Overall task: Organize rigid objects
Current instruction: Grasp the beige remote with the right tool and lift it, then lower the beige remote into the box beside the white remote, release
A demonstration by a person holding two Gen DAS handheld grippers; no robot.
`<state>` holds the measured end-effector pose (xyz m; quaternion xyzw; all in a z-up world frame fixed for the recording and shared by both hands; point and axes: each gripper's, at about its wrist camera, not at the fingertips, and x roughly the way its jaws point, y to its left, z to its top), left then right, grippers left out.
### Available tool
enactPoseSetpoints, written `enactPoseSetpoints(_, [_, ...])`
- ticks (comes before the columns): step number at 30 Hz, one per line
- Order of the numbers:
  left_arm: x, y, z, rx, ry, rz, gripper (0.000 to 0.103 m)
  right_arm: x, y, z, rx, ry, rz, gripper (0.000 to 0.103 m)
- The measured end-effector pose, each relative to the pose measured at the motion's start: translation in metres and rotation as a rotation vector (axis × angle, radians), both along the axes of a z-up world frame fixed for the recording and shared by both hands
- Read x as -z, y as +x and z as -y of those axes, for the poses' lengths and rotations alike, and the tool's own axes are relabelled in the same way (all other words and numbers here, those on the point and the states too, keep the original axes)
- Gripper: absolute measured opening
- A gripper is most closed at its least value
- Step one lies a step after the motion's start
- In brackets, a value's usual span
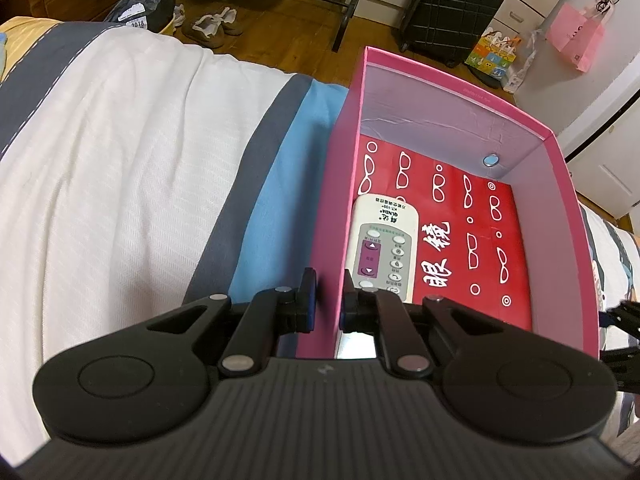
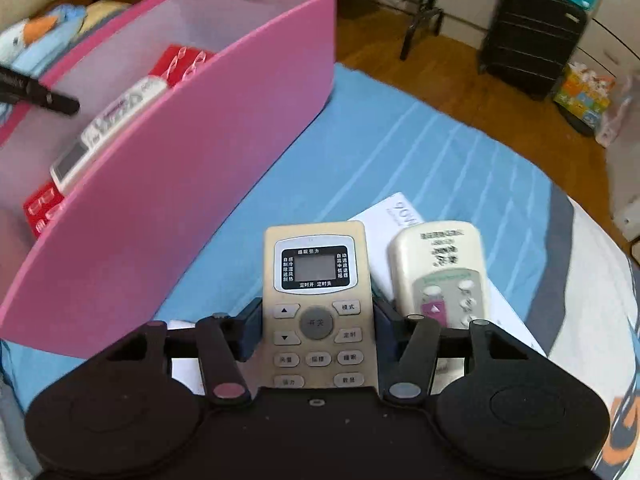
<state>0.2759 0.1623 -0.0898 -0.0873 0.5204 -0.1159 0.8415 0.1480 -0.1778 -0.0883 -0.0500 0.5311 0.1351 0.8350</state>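
**Remotes Going Into the Pink Box**

The beige remote (image 2: 318,304) sits between the two fingers of the right gripper (image 2: 318,320). Both blue pads touch its sides, so it is gripped. It has a small grey screen at the top and a round grey button in the middle. It is over the blue part of the bed cover (image 2: 380,152), just beside the pink box (image 2: 192,168).

A second remote, the white remote with a pink patch (image 2: 442,272), lies just to the right of it on a white sheet of paper (image 2: 390,216).

Inside the pink box another one is already lying down – a white remote with grey buttons (image 1: 382,240). It rests on a red card printed with little white glasses (image 1: 472,240), close to the box's left wall. A small round blue thing (image 1: 491,160) sits in the far corner.

The left gripper (image 1: 327,304) is squeezed onto the near left wall of the box – one pad outside, one inside.

Past the bed is a wood floor (image 1: 288,12) with a black suitcase (image 1: 452,12), a pair of shoes (image 1: 212,26) and a pink paper bag (image 1: 576,34).
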Motion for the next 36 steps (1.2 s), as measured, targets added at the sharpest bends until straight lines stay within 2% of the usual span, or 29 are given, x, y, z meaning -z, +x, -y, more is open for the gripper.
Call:
enactPoseSetpoints(3, [0.0,0.0,0.0,0.001,0.001,0.001,0.009,-0.015,-0.013,0.003,0.033,0.066,0.02,0.061])
enactPoseSetpoints(8, [0.0,-0.001,-0.001,-0.002,0.0,-0.001,0.009,-0.043,-0.036,0.001,0.07,0.149,0.108,0.061])
enactPoseSetpoints(11, [-0.001,-0.002,0.0,-0.001,0.004,0.003,0.009,-0.069,-0.048,0.008,0.085,0.188,0.188,0.061])
enactPoseSetpoints(14, [-0.001,-0.002,0.002,0.005,0.012,0.008,0.009,-0.097,-0.056,0.011,0.1,0.281,0.217,0.061])
enactPoseSetpoints(17, [-0.001,-0.002,0.002,0.0,0.005,0.004,0.009,-0.121,-0.058,-0.005,0.052,0.413,0.212,0.061])
enactPoseSetpoints(22, [-0.001,-0.003,0.001,-0.006,0.0,0.004,0.009,-0.143,-0.032,-0.055,0.001,0.486,0.143,0.061])
enactPoseSetpoints(25, [-0.001,-0.004,0.002,0.002,0.004,0.018,0.009,-0.137,-0.005,-0.081,-0.01,0.529,0.034,0.061])
enactPoseSetpoints(29, [-0.001,-0.006,0.001,0.0,0.001,0.02,0.009,-0.105,0.034,-0.109,0.086,0.521,-0.07,0.061])
enactPoseSetpoints(31, [-0.001,-0.005,0.001,-0.004,-0.002,0.015,0.009,-0.091,0.05,-0.128,0.056,0.409,-0.04,0.061])
enactPoseSetpoints(33, [-0.001,-0.005,0.0,-0.004,-0.003,0.014,0.009,-0.079,0.06,-0.139,0.093,0.311,0.001,0.061])
enactPoseSetpoints(36, [-0.001,-0.005,0.001,0.007,0.003,0.021,0.009,-0.059,0.076,-0.147,0.137,0.282,-0.029,0.061])
